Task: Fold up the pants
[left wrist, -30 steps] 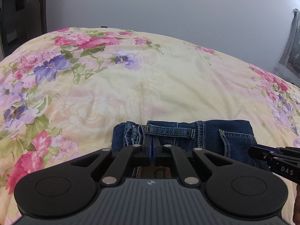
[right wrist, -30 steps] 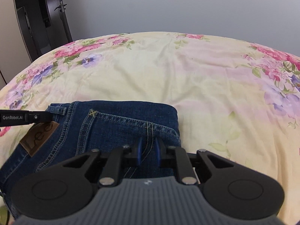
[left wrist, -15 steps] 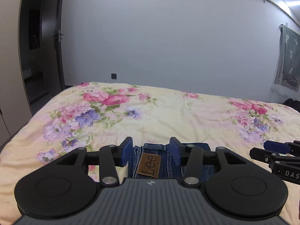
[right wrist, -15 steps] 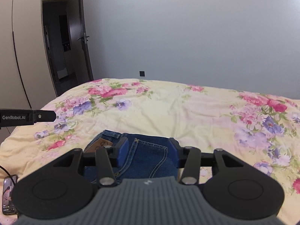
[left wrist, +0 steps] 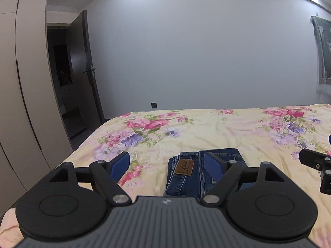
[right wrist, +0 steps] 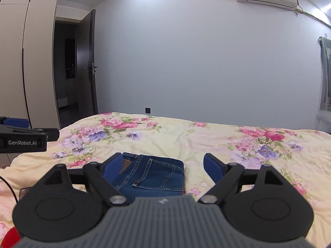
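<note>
A bed with a cream floral quilt [left wrist: 227, 128] fills the lower frame; pale wall above, dark open door [right wrist: 85, 62] upper left. One folded blue denim pair of pants [right wrist: 153, 175] lies low centre, and two tongs, left tongs [left wrist: 167, 165] and right tongs [right wrist: 160, 165], are opening, nothing clamped.

A bed [left wrist: 227, 124] under a cream floral cover fills both views. Folded blue jeans [left wrist: 186, 173] lie flat on it, below and between the left wrist's jaws, and toward the left jaw in the right wrist's view.
</note>
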Tool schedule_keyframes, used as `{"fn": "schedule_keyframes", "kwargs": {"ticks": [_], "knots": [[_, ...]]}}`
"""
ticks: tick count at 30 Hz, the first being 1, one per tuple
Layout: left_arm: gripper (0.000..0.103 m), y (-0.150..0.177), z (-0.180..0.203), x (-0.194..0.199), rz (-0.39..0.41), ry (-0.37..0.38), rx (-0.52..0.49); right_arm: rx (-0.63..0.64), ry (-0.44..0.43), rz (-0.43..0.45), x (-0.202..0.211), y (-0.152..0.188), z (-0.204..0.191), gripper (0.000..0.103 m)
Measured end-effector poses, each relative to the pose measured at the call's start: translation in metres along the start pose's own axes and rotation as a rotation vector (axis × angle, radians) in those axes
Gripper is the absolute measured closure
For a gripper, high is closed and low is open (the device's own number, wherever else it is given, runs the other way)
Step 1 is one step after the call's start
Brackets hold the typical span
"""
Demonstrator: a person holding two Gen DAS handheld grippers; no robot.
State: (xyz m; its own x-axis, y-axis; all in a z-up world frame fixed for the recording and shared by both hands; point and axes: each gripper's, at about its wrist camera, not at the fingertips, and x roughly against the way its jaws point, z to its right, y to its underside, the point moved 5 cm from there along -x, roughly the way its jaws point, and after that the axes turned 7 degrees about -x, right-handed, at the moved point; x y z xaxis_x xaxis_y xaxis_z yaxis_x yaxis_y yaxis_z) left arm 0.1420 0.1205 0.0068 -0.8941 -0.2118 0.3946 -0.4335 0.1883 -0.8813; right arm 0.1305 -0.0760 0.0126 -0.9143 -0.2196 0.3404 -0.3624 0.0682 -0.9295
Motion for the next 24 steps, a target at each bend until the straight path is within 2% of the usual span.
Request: {"fn": "schedule_keyframes", "kwargs": {"ticks": [5, 12, 18, 24], "knots": [[0.008, 0.025, 0.008, 0.004, -0.055, 0.008, -0.003, -0.033, 0.027, 0.009, 0.019, 0.022, -0.001, 0.022], [0.008, 0.058, 0.014, -0.012, -0.171, 0.029, 0.023, -0.018, 0.086, -0.085, -0.001, 0.065, -0.001, 0.022], [0.008, 0.072, 0.021, -0.022, -0.216, 0.051, 0.033, -0.020, 0.097, -0.144, -0.020, 0.087, 0.002, 0.022], [0.008, 0.077, 0.028, -0.025, -0.240, 0.064, 0.020, -0.045, 0.069, -0.178, -0.026, 0.093, 0.002, 0.022]]}}
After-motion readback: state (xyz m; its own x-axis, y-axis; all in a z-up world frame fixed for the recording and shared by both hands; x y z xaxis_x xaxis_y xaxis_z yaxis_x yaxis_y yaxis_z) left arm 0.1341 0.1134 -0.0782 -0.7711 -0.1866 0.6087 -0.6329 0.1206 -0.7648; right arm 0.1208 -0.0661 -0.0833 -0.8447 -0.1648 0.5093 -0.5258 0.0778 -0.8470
